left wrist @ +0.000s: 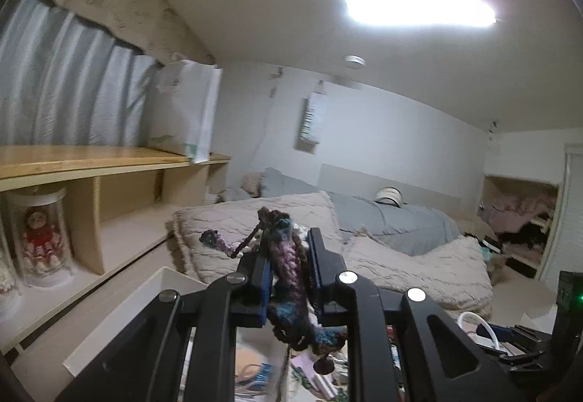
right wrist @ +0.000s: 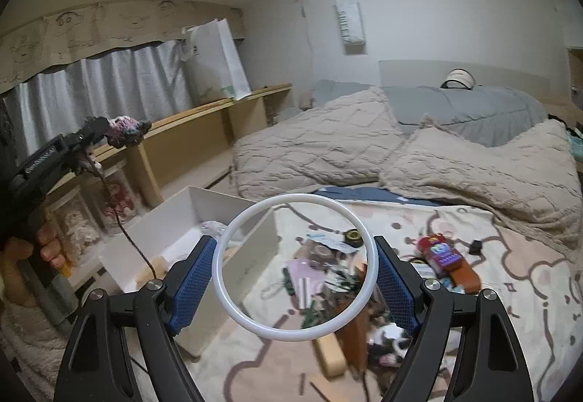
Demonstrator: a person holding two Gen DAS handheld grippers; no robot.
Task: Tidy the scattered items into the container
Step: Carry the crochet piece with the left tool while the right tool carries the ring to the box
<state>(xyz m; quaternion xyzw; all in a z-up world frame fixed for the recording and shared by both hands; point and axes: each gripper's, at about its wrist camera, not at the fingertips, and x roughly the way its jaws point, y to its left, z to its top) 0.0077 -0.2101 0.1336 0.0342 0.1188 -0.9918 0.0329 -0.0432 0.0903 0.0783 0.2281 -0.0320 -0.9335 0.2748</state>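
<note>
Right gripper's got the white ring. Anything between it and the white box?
Nothing visible. The white ring, clamped in the right gripper, hangs beside the white box, whose open top is unobstructed. The left gripper, holding a crocheted piece, is off to the side, higher.

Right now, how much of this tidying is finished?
Barely started. The white box holds only a few bits. In hand: the left gripper is shut on a crocheted yarn piece, and the right gripper holds a white ring between its fingers. The clutter pile and a red packet remain on the blanket.

Beige quilt (right wrist: 313,150) on bed, doll (left wrist: 40,241) on shelf.
</note>
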